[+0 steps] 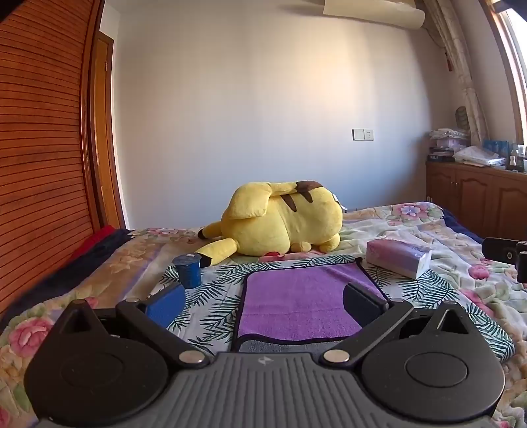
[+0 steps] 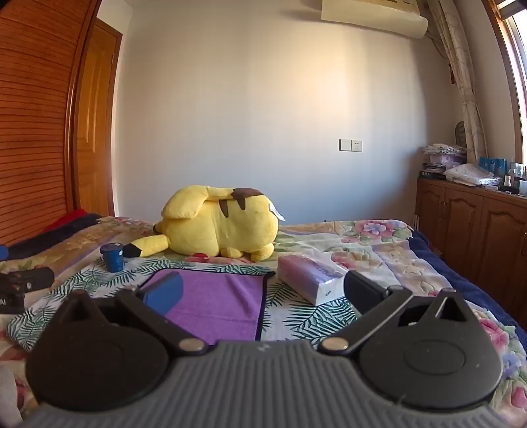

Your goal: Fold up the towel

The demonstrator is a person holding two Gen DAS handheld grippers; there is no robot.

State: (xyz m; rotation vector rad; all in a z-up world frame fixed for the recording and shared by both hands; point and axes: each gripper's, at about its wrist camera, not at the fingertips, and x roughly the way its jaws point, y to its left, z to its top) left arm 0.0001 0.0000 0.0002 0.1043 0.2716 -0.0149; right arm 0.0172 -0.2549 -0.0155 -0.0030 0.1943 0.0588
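Both tools apart, nothing held yet.
I'd pinch purple towel [image 1: 296, 296] near-edge corners w/ left tool [image 1: 263, 301] & right tool [image 2: 263, 289], lift evenly toward bed's far edge.

We're in a home bedroom: a floral quilted bed [image 2: 378, 243], a big yellow plush toy [image 2: 217, 227] lying on it, a slatted wooden wardrobe [image 1: 39, 158], a cream wall-mounted air conditioner [image 2: 372, 16].
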